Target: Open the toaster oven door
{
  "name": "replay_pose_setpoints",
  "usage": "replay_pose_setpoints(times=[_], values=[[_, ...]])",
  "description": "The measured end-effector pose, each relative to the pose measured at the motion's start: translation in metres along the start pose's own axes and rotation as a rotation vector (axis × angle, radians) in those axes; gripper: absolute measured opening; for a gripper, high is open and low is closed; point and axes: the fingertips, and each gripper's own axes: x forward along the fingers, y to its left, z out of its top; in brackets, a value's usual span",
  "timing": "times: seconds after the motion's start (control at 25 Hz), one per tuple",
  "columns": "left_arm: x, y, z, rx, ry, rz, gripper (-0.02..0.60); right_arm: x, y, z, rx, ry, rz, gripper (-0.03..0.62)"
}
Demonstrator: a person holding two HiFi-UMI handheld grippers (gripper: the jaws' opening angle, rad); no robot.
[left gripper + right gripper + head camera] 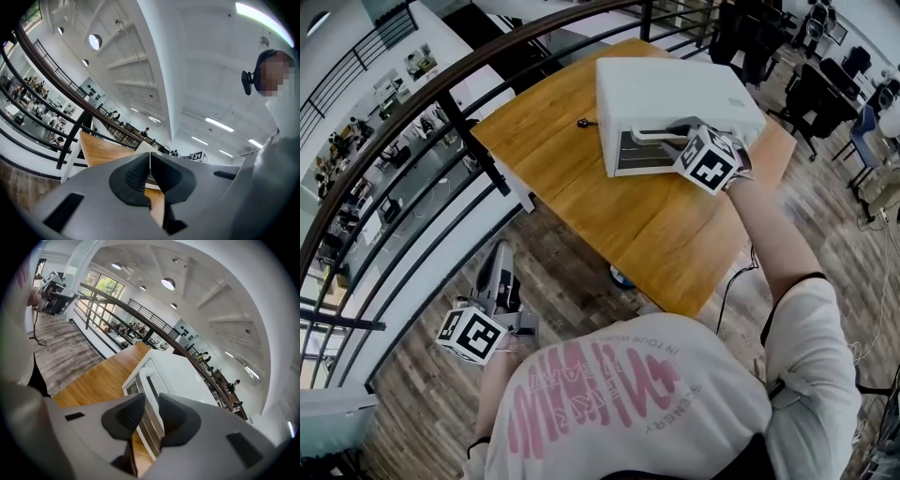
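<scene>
Pink-printed white shirt (637, 394) fills the near frame as I stand at the near edge of the wooden counter (572, 197). My right gripper (682, 141) reaches across it to the white toaster oven (675, 89), which sits toward the counter's far right corner with its front facing me. The gripper's tips are at the right end of the door handle (649, 134), the marker cube just beside the oven's front. From the right gripper's own view (151, 404), the jaws stand a narrow gap apart, with the handle (146, 380) running toward that gap; I cannot tell whether the pads press on it. The door (636, 155) stands upright against the oven body, and what lies behind its glass cannot be made out. A small dark object (581, 123) lies on the counter left of the oven. My left gripper (500, 258) hangs off the counter's near left corner, over the plank floor by the railing (450, 103), its jaws (150, 161) pressed together on nothing.
</scene>
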Motion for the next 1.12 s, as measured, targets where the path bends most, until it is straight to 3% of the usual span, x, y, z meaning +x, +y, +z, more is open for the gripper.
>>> replay_pose_setpoints(times=[0.56,1.12], values=[[-0.003,0.008,0.004,-0.008,-0.014,0.008,0.023,0.015,0.002,-0.009,-0.032,0.047,-0.002,0.124],[-0.002,0.006,-0.003,-0.021,-0.008,-0.021,0.023,0.015,0.006,-0.012,0.183,0.016,-0.083,0.144]])
